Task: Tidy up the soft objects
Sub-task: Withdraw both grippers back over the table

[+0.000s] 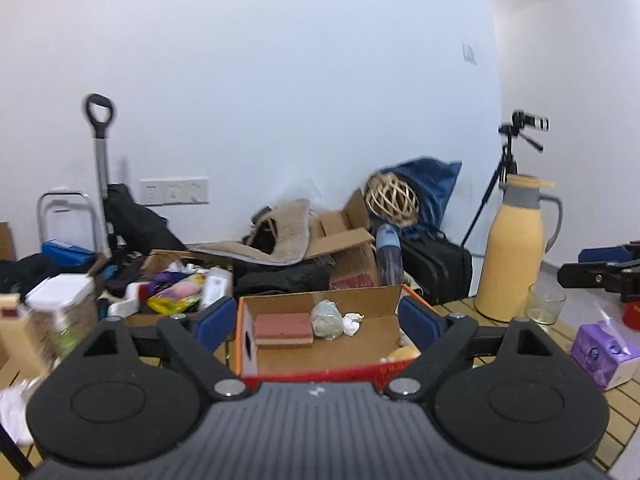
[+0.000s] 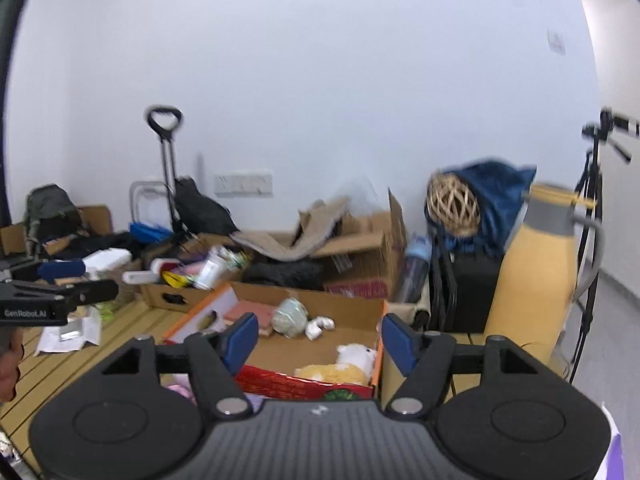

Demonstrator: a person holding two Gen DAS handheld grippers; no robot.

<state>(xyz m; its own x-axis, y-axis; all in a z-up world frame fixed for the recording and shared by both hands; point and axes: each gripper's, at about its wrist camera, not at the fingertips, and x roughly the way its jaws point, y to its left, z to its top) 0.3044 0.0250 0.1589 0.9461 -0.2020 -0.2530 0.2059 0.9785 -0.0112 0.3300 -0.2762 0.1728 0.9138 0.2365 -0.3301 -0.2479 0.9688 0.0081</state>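
Hovering over the slatted desk [image 2: 100, 356], both tools are sitting with jaws spread and nothing between the pads: left tool [image 1: 318, 318] wide apart, right tool [image 2: 316, 338] a bit less so. Soft things are lying inside the open cardboard box [image 1: 360, 354] straight ahead of both cameras: a pink sponge block [image 1: 283, 330] against the back left, a crumpled pale green wad [image 1: 327, 319] beside it, a small white piece [image 1: 352, 323] touching that wad, and a yellow-and-white plush toy [image 2: 344, 366] in the near right corner. Box flaps are standing up at the back and at the orange left side, so the rim is ringing the contents on all sides; the top is staying open. Just right of the box a tall yellow thermos jug [image 1: 516, 252] is standing upright, with a clear glass [image 1: 545, 305] beside it and a purple tissue pack [image 1: 604, 354] nearer the desk edge. Left of the box, a lidded container [image 1: 60, 300] and white paper scraps [image 2: 68, 334] are crowding that side. Behind, off the desk, boxes of clutter, a wicker ball [image 1: 392, 199] on a blue cloth, a black case, a trolley handle [image 1: 100, 136] and a tripod [image 1: 508, 168] are lining the white wall. Bare slats are showing between the box and the left clutter.
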